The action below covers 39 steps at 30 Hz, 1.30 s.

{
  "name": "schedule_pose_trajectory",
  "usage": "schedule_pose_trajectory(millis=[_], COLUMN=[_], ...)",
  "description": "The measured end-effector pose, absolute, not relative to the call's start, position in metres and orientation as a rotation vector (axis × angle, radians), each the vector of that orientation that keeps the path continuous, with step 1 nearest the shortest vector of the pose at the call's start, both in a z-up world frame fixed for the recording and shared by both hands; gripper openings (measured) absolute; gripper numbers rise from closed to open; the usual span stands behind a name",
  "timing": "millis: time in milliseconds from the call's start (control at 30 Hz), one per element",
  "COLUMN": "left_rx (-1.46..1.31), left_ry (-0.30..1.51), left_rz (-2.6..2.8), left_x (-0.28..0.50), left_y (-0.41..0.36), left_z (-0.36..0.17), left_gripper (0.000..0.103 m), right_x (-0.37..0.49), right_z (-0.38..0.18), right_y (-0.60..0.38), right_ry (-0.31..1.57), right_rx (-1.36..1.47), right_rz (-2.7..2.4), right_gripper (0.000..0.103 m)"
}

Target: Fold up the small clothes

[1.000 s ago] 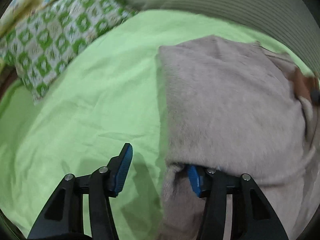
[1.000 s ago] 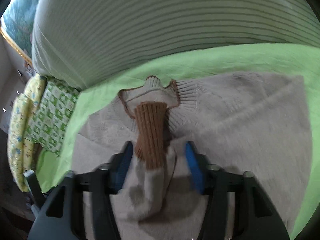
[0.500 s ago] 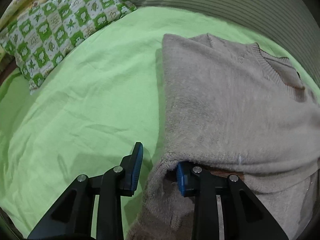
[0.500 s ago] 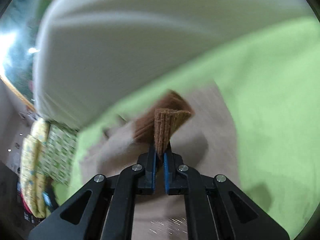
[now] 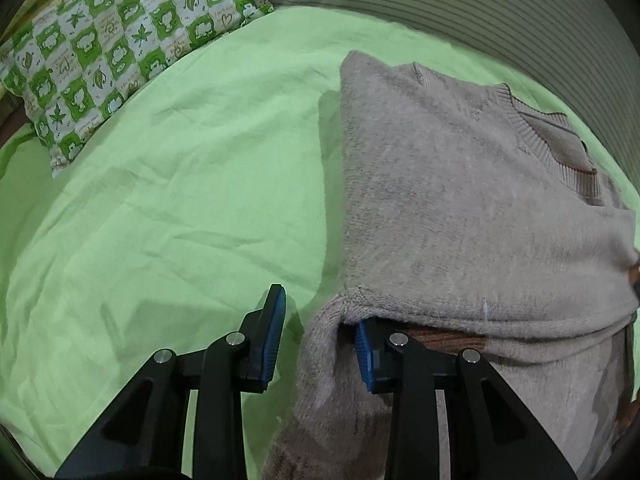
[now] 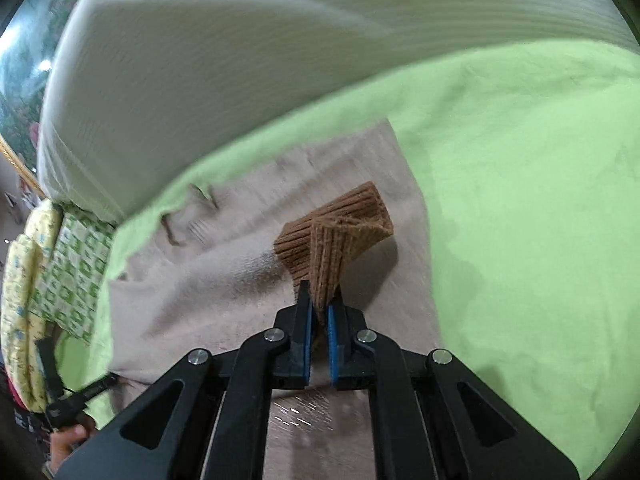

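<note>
One beige sweater [image 5: 460, 208], one green sheet [image 5: 180, 200], one checked pillow [image 5: 112, 52], one yellow pillow [image 6: 20, 300], two grippers.

You won't find any words, brand marks, numbers or signs that can be read in either view. The only candidate is the green-and-white checked pillow [image 5: 120, 56] at the upper left of the left wrist view: some of its white squares carry thin lines of small printed lettering, around little drawings of leaves, hearts and animals, but the letters are too small and too soft for you to make out a single word. In the right wrist view the same pillow [image 6: 76, 264] sits at the left edge, blurred, and nothing on it is legible there either.
</note>
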State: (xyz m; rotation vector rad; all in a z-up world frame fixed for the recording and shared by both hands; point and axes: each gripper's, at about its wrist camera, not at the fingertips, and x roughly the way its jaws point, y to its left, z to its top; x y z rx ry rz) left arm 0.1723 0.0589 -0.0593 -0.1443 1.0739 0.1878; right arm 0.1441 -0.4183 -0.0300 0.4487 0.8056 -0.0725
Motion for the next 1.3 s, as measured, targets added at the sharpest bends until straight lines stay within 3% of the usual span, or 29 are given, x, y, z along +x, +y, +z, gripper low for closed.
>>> schedule_pose_trajectory(millis=[367,600,1033,1067,1167,1300], left_rx=[-0.162,-0.142,-0.132,-0.136,-0.131,-0.145], left_ry=[1.089,1.106,1.140,1.147,1.165,1.184], left_rz=[0.173,0.168,0.120,0.107,0.095,0.100], left_x=[0.172,0.160,0.094,0.086,0.069,0.039], left_y=[0.074,0.072,0.071,0.070,0.069,0.074], left_z=[-0.065,-0.060,-0.052,-0.052,-0.054,-0.059], left_gripper=[0.040,0.040,0.044,0.045,0.047,0.049], right_x=[0.138,0.125,0.062,0.057,0.037,0.018], right_z=[-0.048,-0.030,-0.016,-0.015,-0.012,-0.012], right_y=[-0.425,-0.426,-0.426,-0.424,-0.417,-0.410], right_ry=[0.870,0.871,0.879,0.880,0.878,0.886], right_rx=[0.457,0.435,0.436,0.433,0.408,0.386], right_rz=[-0.104,-0.151,-0.172,-0.166,-0.165,-0.160], right_gripper=[0.008,0.020,0.022,0.024,0.043,0.045])
